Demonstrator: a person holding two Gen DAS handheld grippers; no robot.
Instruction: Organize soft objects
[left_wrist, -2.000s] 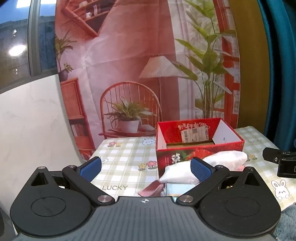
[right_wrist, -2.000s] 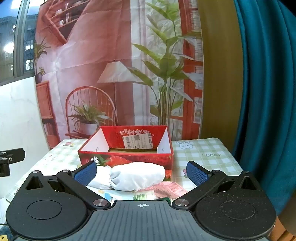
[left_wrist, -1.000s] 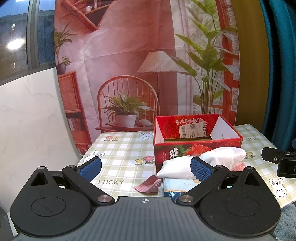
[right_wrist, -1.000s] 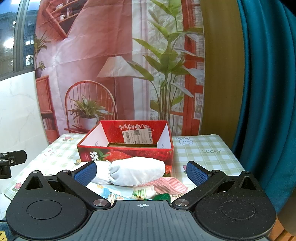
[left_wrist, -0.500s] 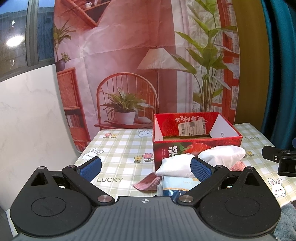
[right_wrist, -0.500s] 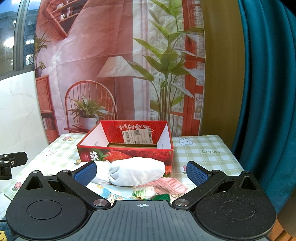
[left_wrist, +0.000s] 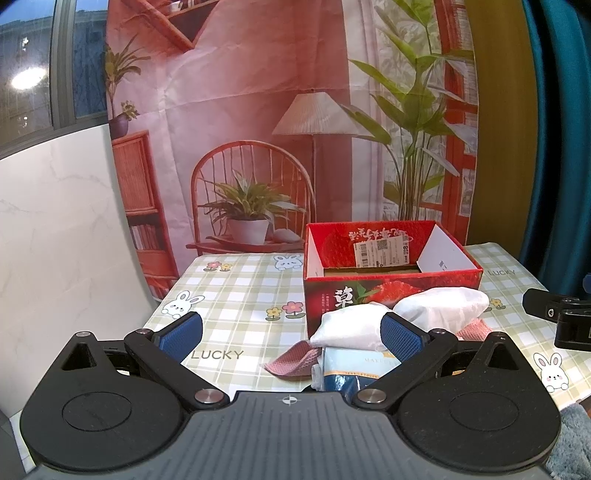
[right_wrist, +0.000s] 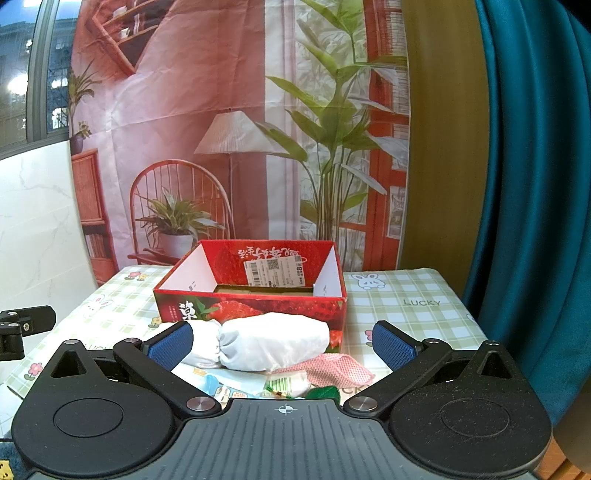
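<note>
Both claws wide, empty: left gripper (left_wrist: 291, 336), right gripper (right_wrist: 282, 343). White cloth bundle (right_wrist: 273, 345) lies against the strawberry box (right_wrist: 251, 308) front; probably light, squashy. Pinch its middle.

left gripper (left_wrist: 290, 334): black linkage arms, silver pivot screws, blue textured pads, grey ribbed base with crosshair mark
right gripper (right_wrist: 282, 343): same black body, round recessed discs, triangular cutouts

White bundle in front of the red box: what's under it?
Under the white bundle lie a pink mesh cloth and a blue-and-white packet. Whatever sits beneath its middle is covered.
</note>
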